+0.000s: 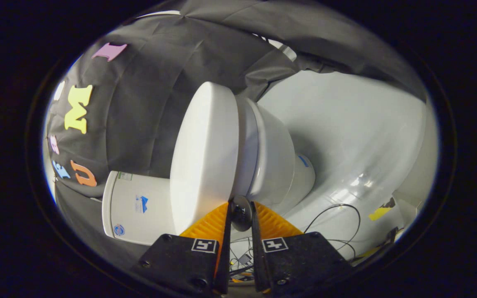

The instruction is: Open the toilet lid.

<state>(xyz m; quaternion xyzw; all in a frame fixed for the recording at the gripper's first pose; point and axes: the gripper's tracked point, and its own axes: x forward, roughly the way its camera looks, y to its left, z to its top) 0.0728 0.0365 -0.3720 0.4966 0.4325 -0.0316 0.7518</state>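
Note:
The view is rolled sideways, so the white toilet lies across it. Its lid (203,157) rests flat against the seat (247,145), with the bowl (275,161) on the far side and the tank (135,207) beside the lid's hinge end. My gripper (242,205) is at the lid's front edge, its fingers (226,215) nearly together. A small dark round knob (242,214) sits in the narrow gap between them, and both fingers press on it. How the knob joins the lid is hidden.
The white glossy floor (346,136) spreads beyond the bowl. Thin black cables (338,215) loop over it near the fingers, beside a scrap of yellow tape (381,213). The black cloth wall (147,103) hangs behind the tank and lid.

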